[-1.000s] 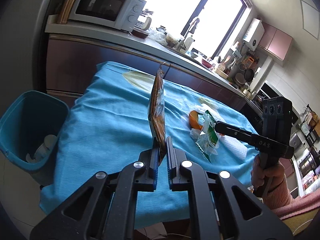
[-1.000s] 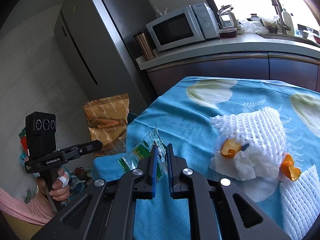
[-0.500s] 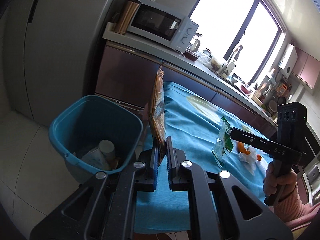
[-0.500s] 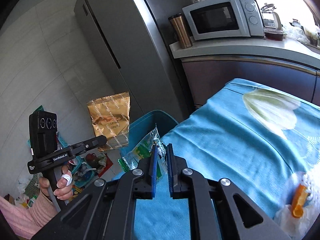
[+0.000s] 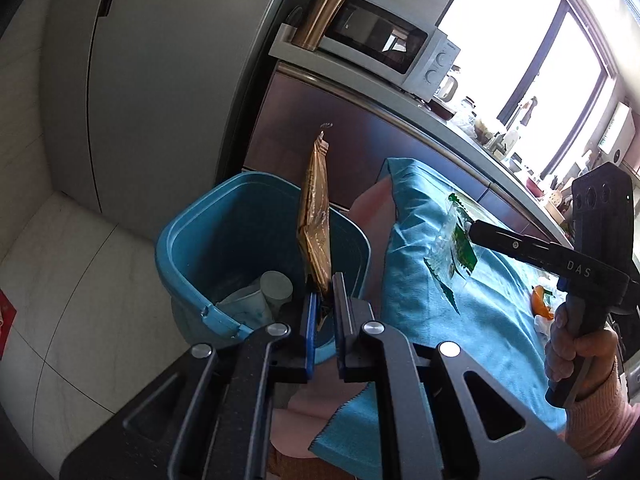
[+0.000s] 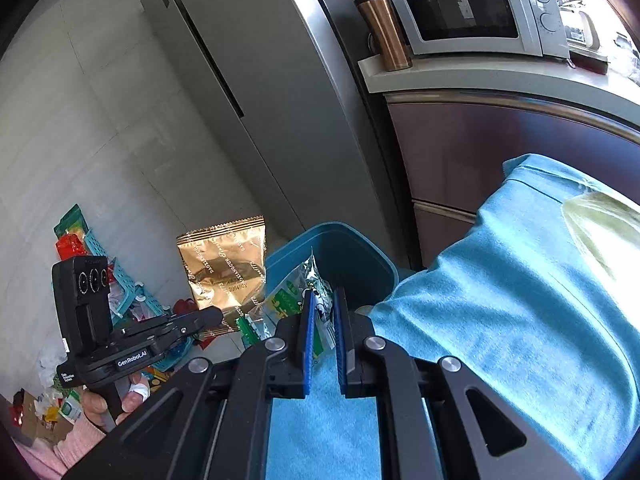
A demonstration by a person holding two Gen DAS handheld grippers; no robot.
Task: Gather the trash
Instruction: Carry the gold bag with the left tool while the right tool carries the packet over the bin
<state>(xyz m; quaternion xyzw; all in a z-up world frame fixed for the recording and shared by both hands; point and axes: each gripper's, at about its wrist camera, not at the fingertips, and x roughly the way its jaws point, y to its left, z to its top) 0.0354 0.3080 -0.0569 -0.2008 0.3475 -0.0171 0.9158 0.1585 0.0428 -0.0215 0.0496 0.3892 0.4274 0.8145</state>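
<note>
My left gripper (image 5: 323, 294) is shut on a gold snack bag (image 5: 314, 216), held upright over the near rim of the blue trash bin (image 5: 192, 236). The bag also shows flat-on in the right wrist view (image 6: 224, 268), with the left gripper (image 6: 214, 316) beneath it. My right gripper (image 6: 322, 308) is shut on a clear green-printed wrapper (image 6: 298, 292), just above the table's corner and beside the bin (image 6: 372, 256). In the left wrist view the right gripper (image 5: 472, 228) holds that wrapper (image 5: 456, 248) over the blue tablecloth (image 5: 460, 320).
The bin holds a grey cup (image 5: 276, 286) and paper. A fridge (image 5: 160, 80) stands behind the bin. A microwave (image 6: 480, 12) and a copper tumbler (image 6: 384, 32) sit on the counter. Orange peel (image 5: 540, 306) lies on the table. Toys and packets (image 6: 80, 248) clutter the floor.
Both grippers have swung left from the table toward the bin, carrying their wrappers. The gold bag is now over the bin's near rim; the green wrapper is at the table corner beside it.
</note>
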